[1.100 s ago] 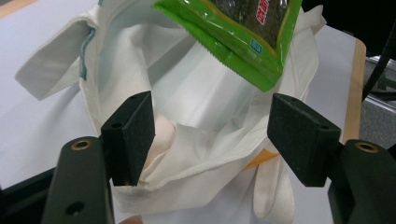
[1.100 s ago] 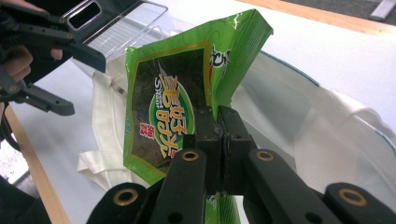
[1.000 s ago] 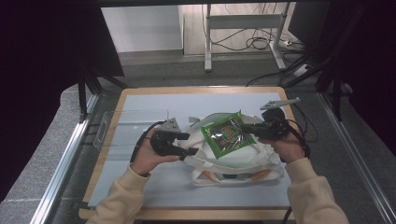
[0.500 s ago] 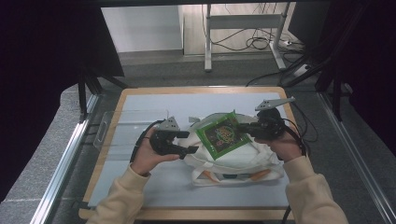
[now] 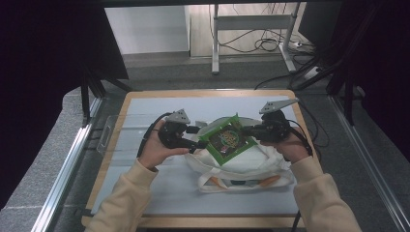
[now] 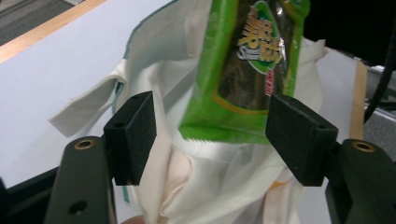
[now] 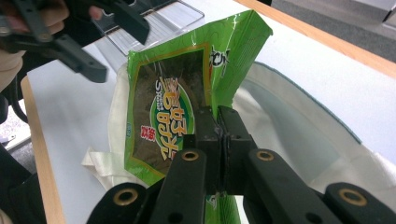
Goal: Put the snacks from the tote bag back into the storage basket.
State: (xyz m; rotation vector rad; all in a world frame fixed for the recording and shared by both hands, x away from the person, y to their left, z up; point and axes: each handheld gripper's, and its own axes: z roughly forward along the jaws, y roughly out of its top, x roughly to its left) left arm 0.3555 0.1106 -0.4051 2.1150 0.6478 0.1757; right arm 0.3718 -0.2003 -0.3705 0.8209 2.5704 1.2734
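Bench [image 5: 145,193] carries one white cloth bag [image 5: 241,166]; above its mouth hangs one green snack packet [image 5: 226,139], tilted diamond-wise, long axis running between your claws. Your right claw [image 7: 218,122] pinches its edge; your left claw [image 6: 212,135] stands spread around its lower end, untouching.

Overhead view of the bench [image 5: 145,203]. A green snack packet [image 5: 226,139] is held tilted above a white cloth bag [image 5: 251,166] lying near the middle, toward the bench's near edge. The right gripper [image 5: 247,130] clamps the packet's right side; the left gripper [image 5: 202,137], jaws apart, sits at its left side.
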